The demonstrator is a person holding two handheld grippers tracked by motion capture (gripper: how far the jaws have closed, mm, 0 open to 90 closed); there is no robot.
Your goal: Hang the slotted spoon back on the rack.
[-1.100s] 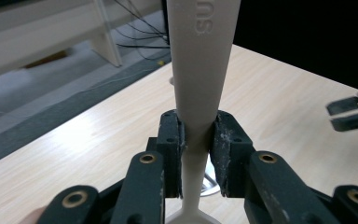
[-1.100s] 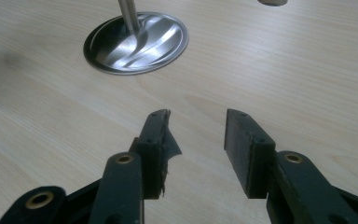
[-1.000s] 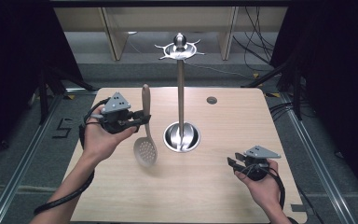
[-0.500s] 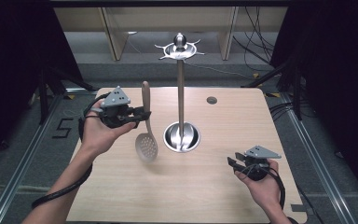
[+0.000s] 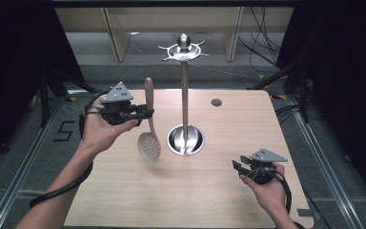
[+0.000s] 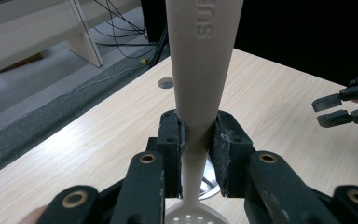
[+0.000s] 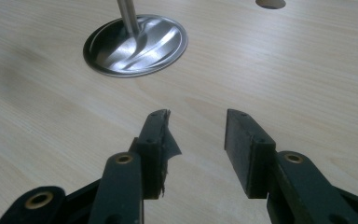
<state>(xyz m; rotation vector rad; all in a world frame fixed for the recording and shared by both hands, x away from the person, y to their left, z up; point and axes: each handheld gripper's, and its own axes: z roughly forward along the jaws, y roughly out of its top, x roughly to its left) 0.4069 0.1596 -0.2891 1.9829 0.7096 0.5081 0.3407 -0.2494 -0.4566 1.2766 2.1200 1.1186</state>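
A cream slotted spoon hangs head down above the table, left of the metal stand. My left gripper is shut on its handle, about midway along. In the left gripper view the handle rises between the pads of the left gripper, which press on its narrow part. The stand has a round base and a ring of hooks at its top. My right gripper rests low at the table's front right, open with nothing between its fingers, as the right gripper view shows.
The wooden table has a small round hole at the back right. The stand's base lies ahead of the right gripper. Black cables trail from both hands. Shelving and floor cables lie beyond the table's far edge.
The left hand has lifted the spoon slightly. The right hand has kept still.
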